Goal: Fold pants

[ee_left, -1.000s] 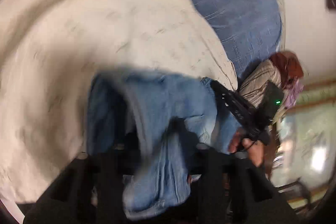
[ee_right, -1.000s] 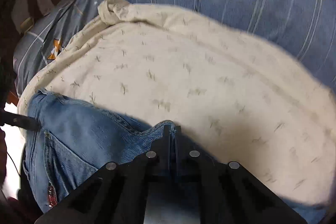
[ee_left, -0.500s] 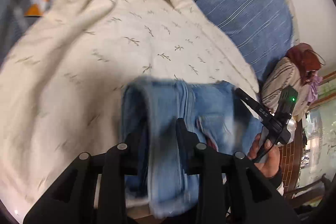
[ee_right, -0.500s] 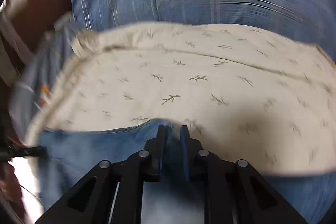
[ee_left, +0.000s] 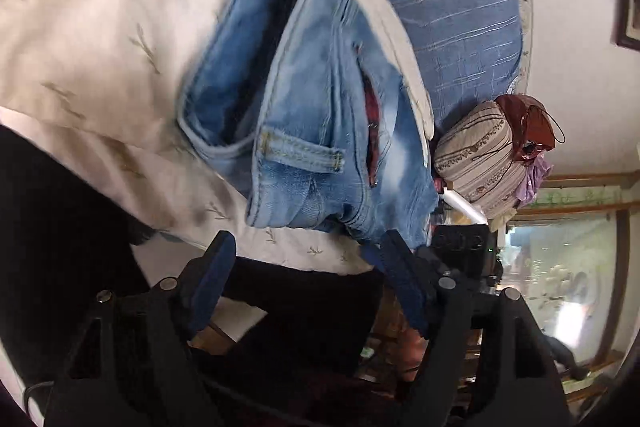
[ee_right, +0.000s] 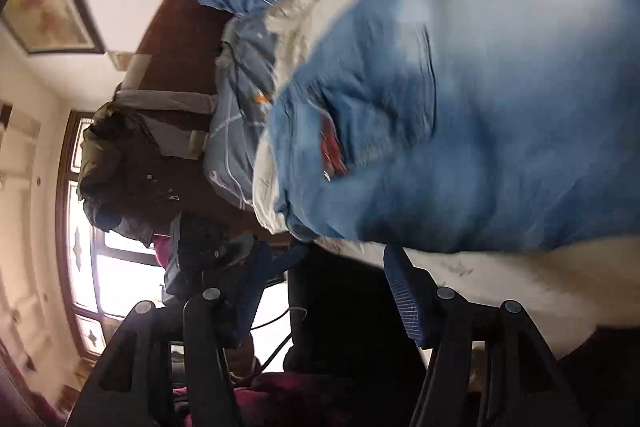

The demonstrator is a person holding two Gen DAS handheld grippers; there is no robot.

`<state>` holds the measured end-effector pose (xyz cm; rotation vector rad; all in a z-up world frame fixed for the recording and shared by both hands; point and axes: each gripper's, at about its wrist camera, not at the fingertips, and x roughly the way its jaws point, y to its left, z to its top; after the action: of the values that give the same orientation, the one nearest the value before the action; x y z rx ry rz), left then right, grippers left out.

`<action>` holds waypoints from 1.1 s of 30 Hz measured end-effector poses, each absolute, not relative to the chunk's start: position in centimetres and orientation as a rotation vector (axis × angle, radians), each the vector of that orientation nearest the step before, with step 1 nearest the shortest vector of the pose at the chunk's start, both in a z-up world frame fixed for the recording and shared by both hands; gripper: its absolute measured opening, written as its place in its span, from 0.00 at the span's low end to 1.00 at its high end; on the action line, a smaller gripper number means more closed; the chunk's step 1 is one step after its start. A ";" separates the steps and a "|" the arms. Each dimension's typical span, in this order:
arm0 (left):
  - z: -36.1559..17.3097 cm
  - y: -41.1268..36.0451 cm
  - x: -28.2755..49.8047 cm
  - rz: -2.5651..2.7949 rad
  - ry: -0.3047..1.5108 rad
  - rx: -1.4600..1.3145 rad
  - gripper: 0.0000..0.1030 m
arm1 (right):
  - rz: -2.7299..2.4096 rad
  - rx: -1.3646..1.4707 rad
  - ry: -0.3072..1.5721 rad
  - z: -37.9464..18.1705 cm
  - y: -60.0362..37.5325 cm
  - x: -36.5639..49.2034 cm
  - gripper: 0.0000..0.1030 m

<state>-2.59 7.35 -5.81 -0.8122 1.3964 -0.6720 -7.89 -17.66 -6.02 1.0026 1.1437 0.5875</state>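
The light blue jeans lie folded on a cream leaf-print sheet, waistband and belt loop toward me. My left gripper is open and empty, just off the near edge of the jeans. In the right wrist view the jeans fill the upper right, blurred, with a red tag showing. My right gripper is open and empty, just below the jeans' near edge, over the edge of the sheet.
A blue striped bedcover lies beyond the sheet. A striped cloth bundle with a red bag sits at the bed's right. A dark jacket hangs by a window. A blue pillow lies left of the jeans.
Both grippers have opened and let go of the jeans. Both have pulled back toward the bed's near edge. The jeans now rest on the sheet.
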 end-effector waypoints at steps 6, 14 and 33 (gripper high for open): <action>-6.3 6.4 -0.7 -0.629 1.412 -0.821 0.69 | 0.513 1.185 1.151 -9.1 -17.3 -7.0 0.60; -1.2 6.8 2.4 -0.599 1.250 -0.697 0.11 | 0.539 1.162 0.990 -6.3 -18.0 -6.6 0.12; -2.5 10.1 -0.1 -0.562 1.220 -0.423 0.40 | 0.445 1.034 1.086 -6.9 -22.5 -10.6 0.32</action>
<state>-0.14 10.09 -2.53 -0.4232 1.2205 -0.5620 -10.57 -22.47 -6.88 1.0341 1.0858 0.4449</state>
